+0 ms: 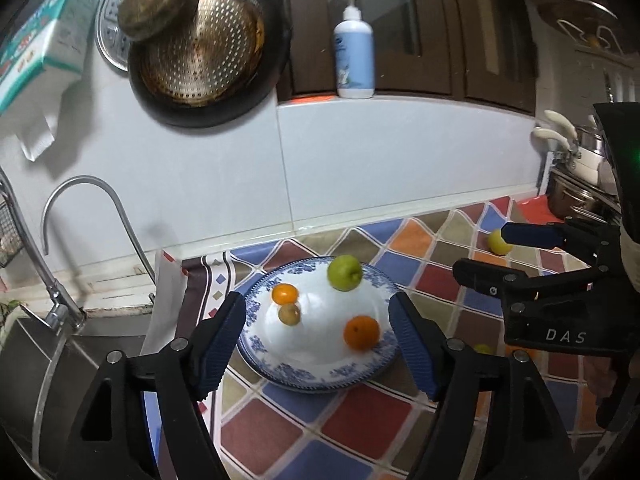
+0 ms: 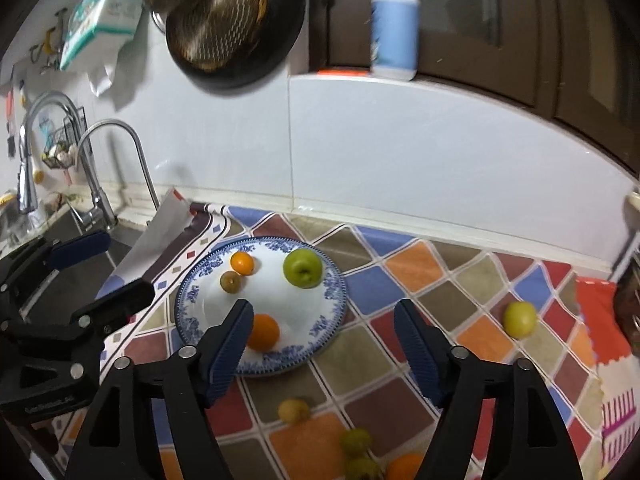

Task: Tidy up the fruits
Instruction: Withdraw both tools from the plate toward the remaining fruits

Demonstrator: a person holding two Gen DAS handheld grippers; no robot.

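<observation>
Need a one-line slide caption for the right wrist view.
Open right gripper above blue-rimmed plate holding four fruits; more fruit lies loose on the tiled cloth.

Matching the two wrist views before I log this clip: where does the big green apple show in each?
Left wrist: the round green apple sits at the far rim of the blue-patterned white plate, just above picture centre.
Right wrist: the green apple lies on the plate's far right part, left of centre.
Shared landmark: the blue pump bottle on the ledge.
</observation>
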